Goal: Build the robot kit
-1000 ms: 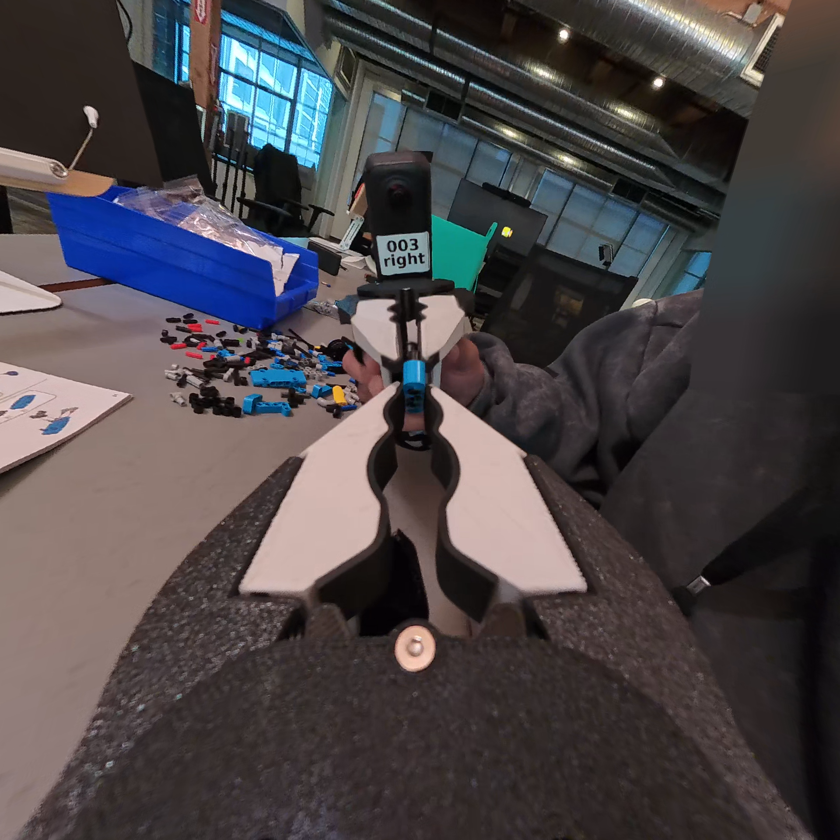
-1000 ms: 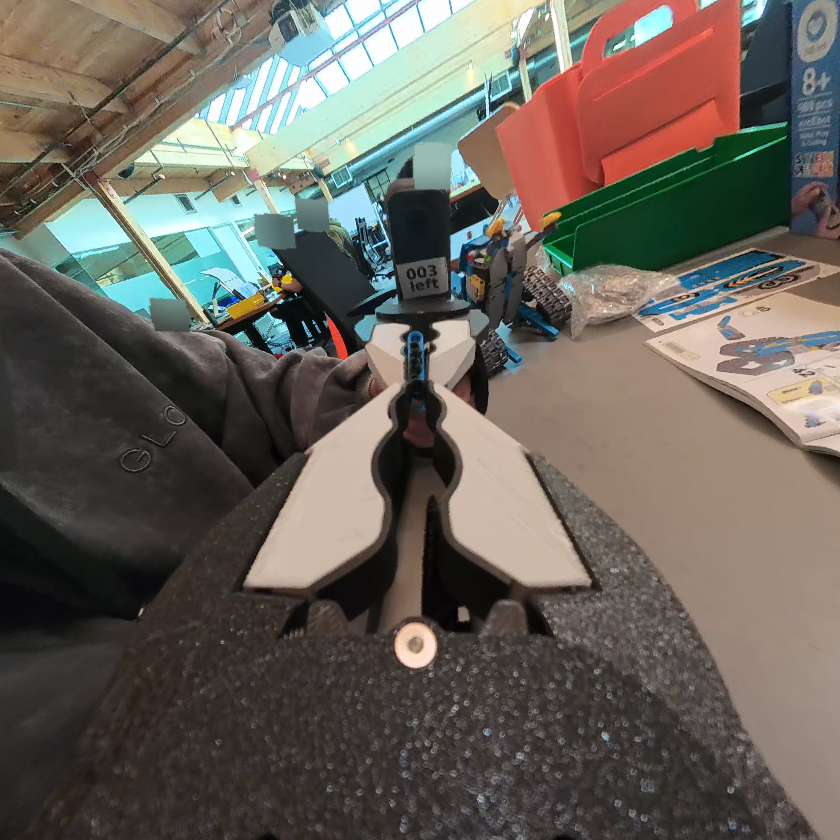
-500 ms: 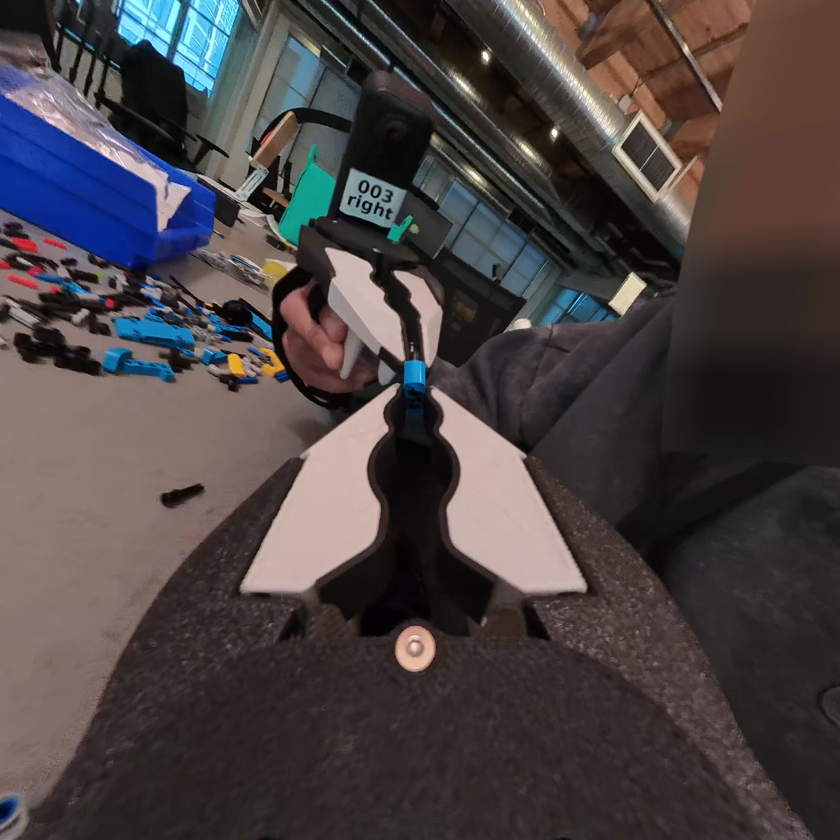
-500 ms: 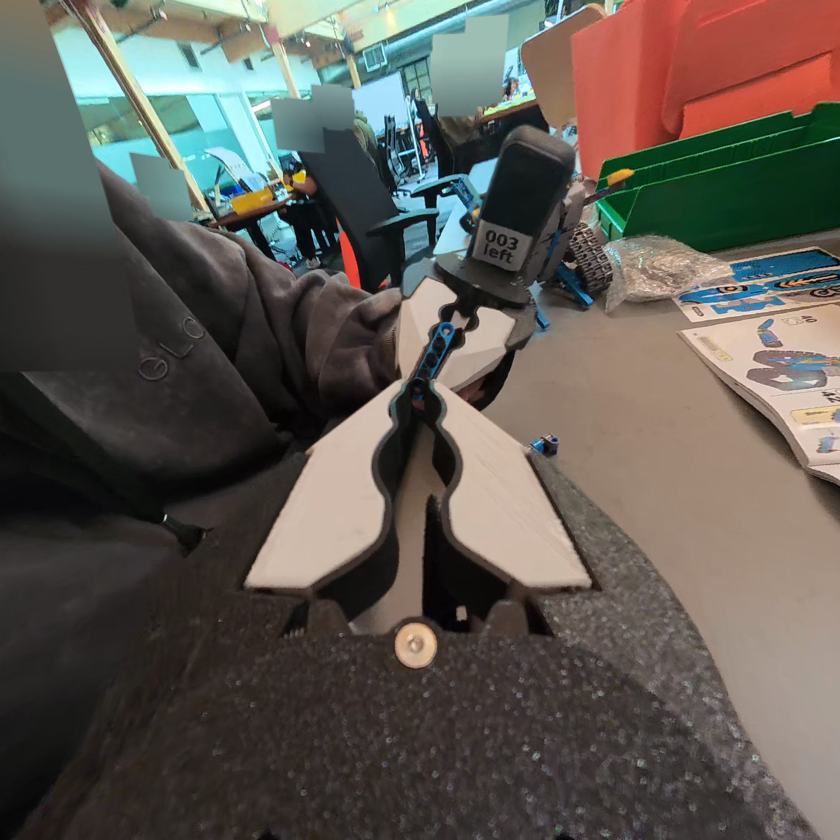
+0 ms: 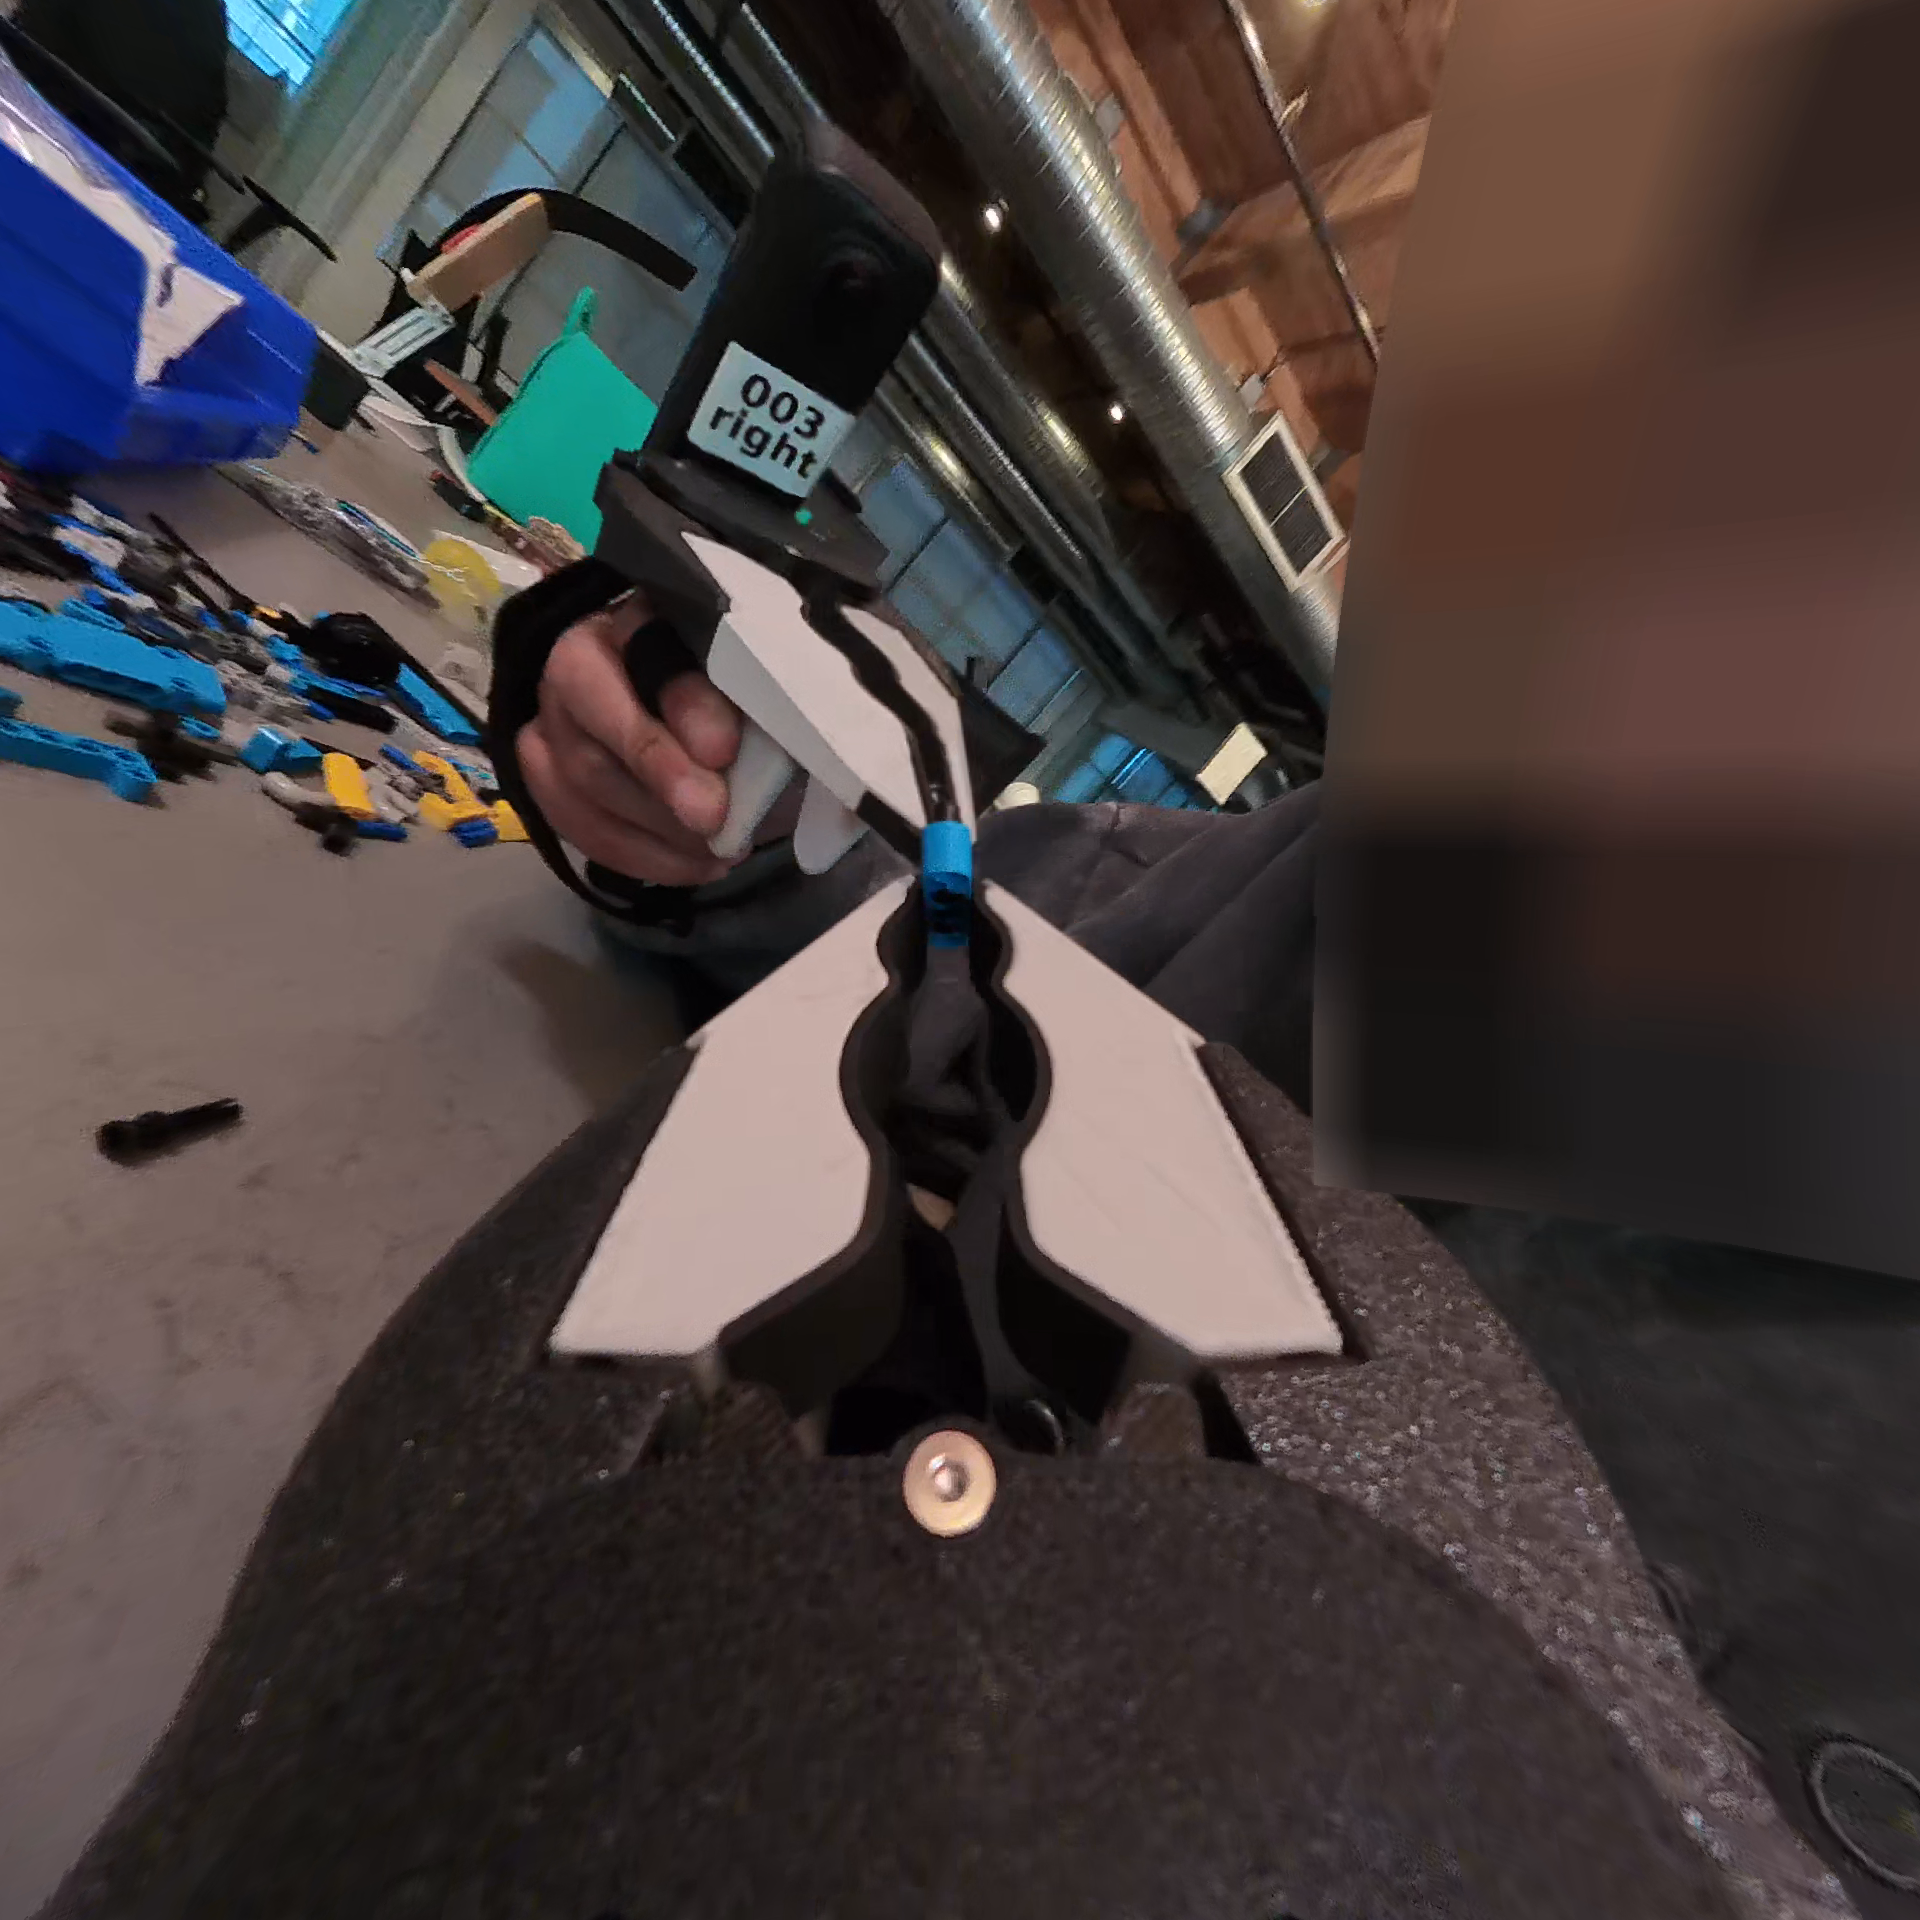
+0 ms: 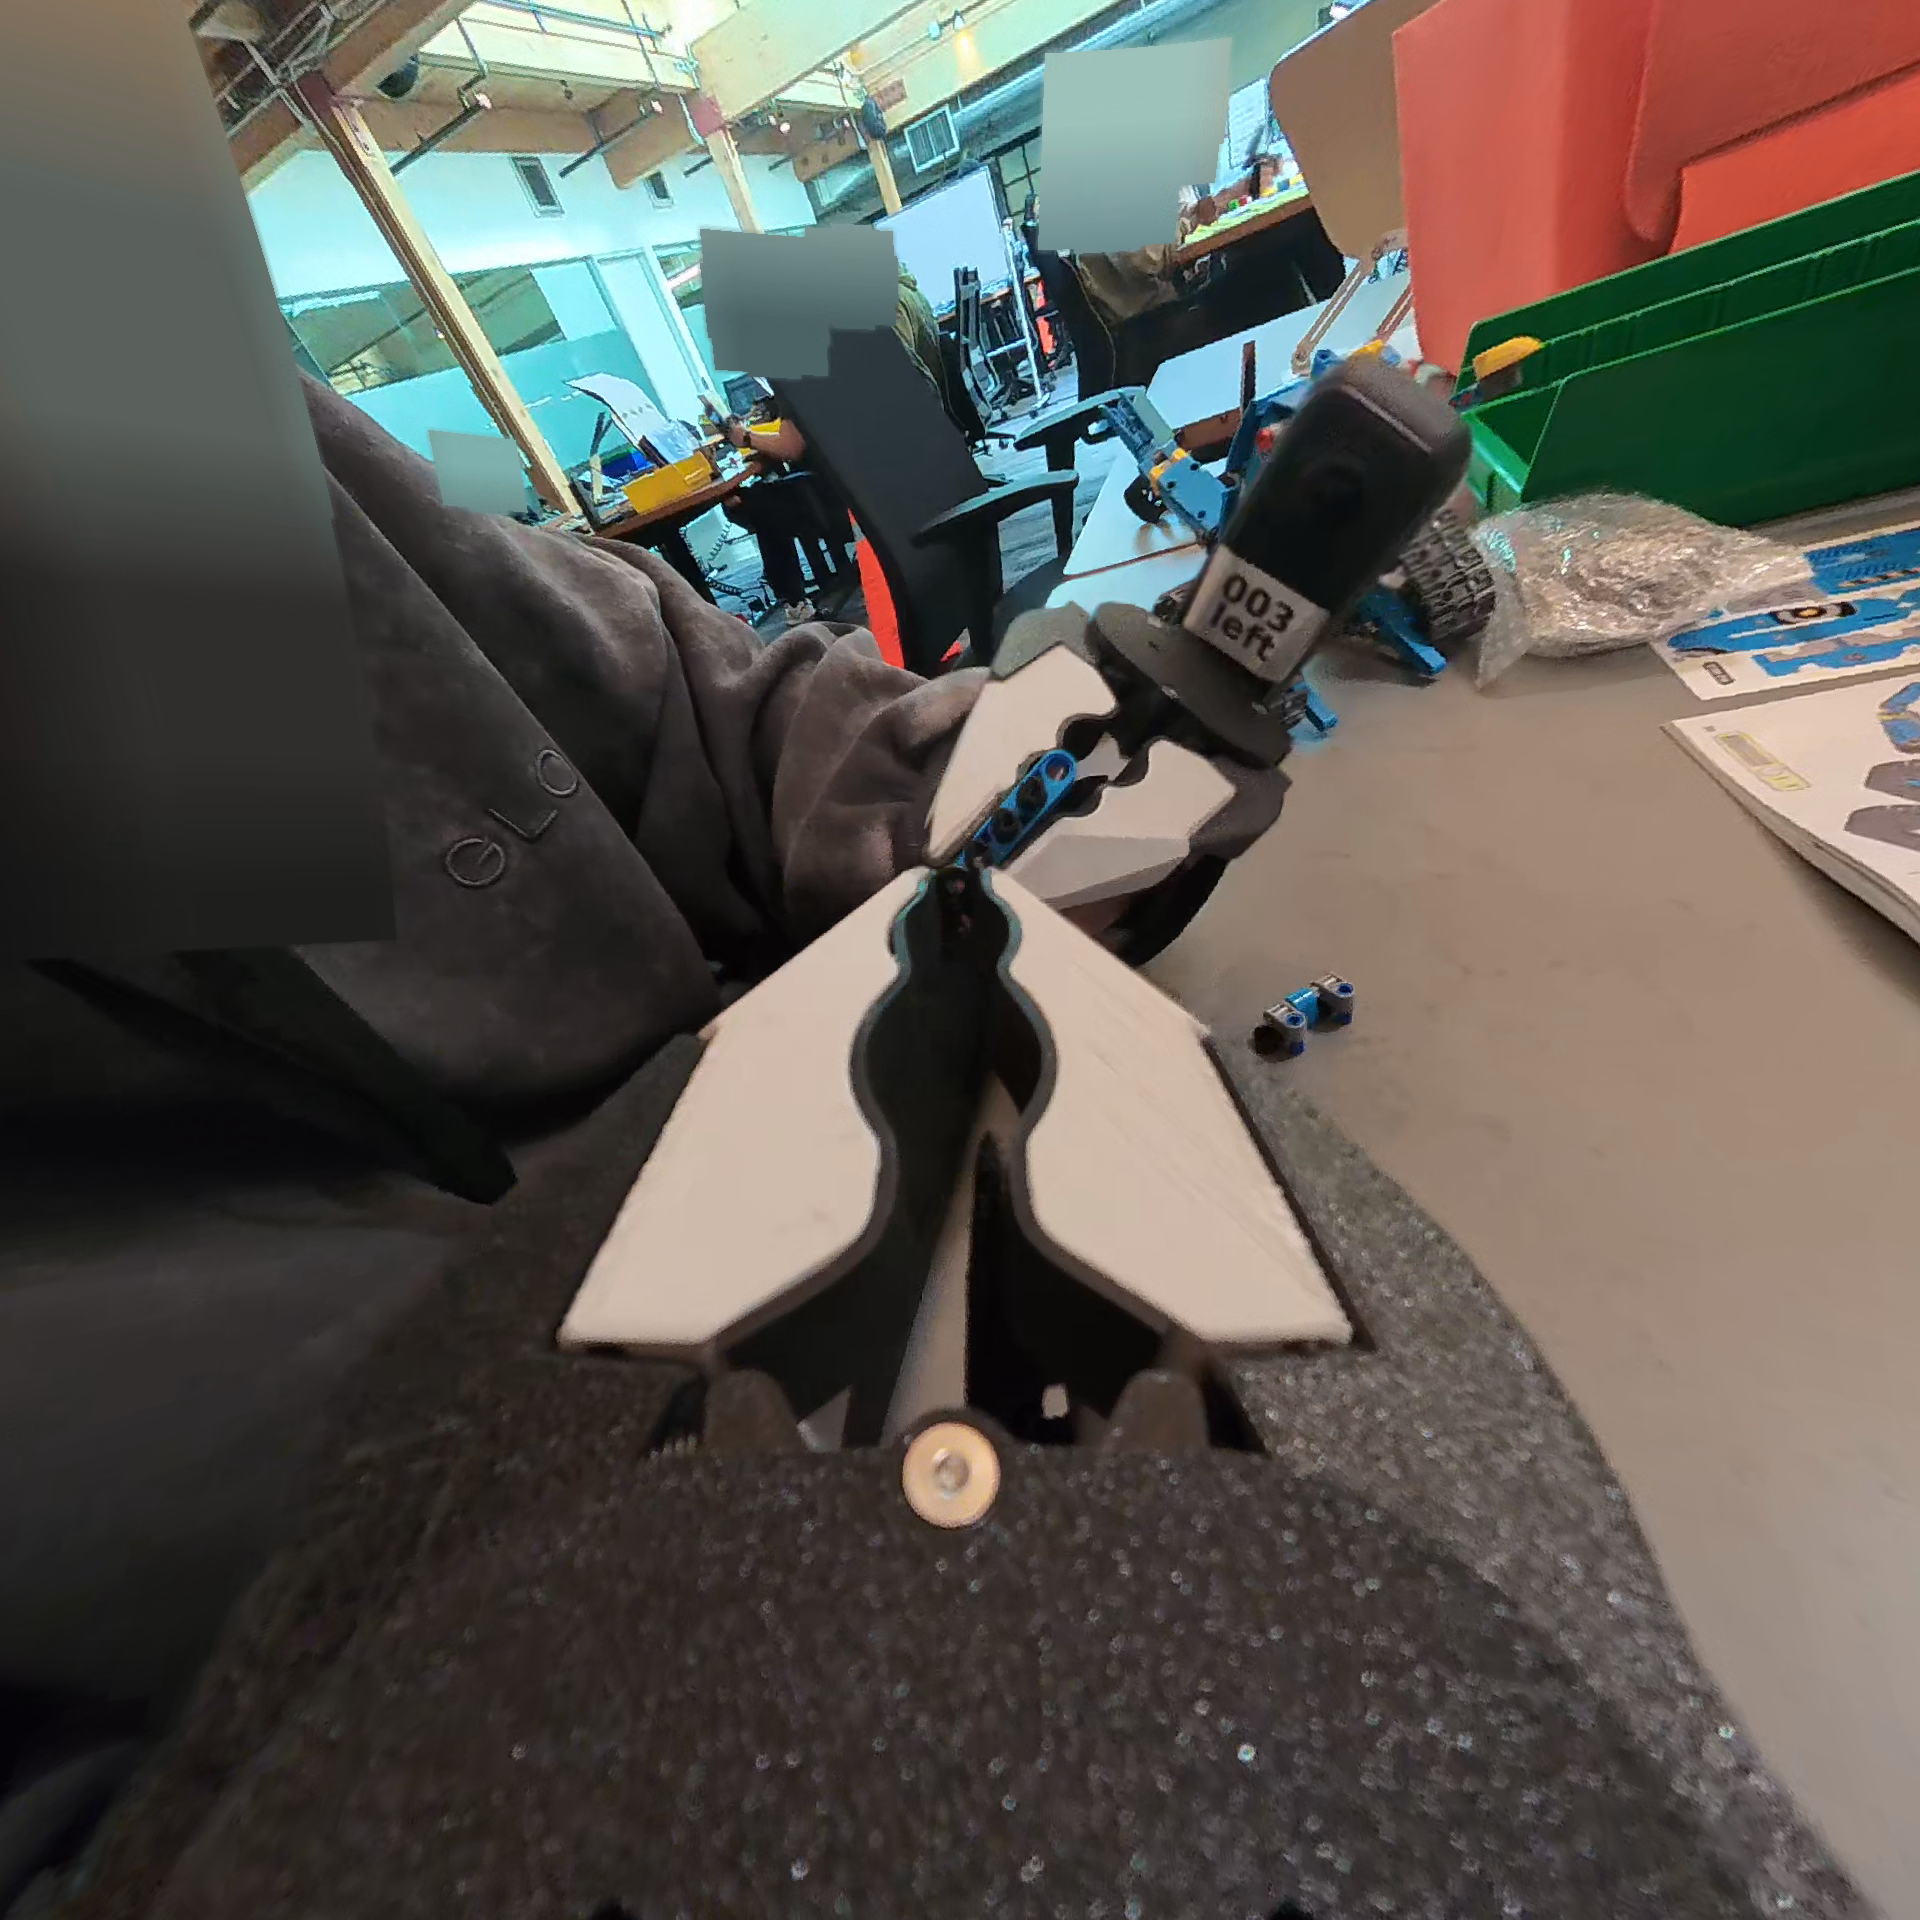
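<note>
My left gripper (image 5: 945, 896) is shut on a thin blue beam with holes (image 5: 945, 920), seen edge-on here. The beam shows side-on in the right wrist view (image 6: 1029, 792). My right gripper (image 6: 961, 883) is shut on a small part that meets the beam's end. In the left wrist view that part is a small blue connector (image 5: 945, 847) at the right gripper's tips (image 5: 938, 816). The two grippers meet tip to tip above the edge of the grey table (image 5: 260, 1039), in front of a person in a dark grey sweatshirt (image 6: 623, 727).
A black pin (image 5: 166, 1127) lies alone on the table. Loose blue, black and yellow parts (image 5: 208, 686) lie in front of a blue bin (image 5: 104, 343). A small blue-grey connector piece (image 6: 1304, 1013), a booklet (image 6: 1818, 790), a plastic bag (image 6: 1621, 571), a blue tracked model (image 6: 1434, 592) and a green bin (image 6: 1714, 416) are on the right. My left and right fingertips are right by each other.
Both grippers have tilted and swung while staying joined at the tips. The left gripper now leans right in the right wrist view. The table parts have slid left and closer.
</note>
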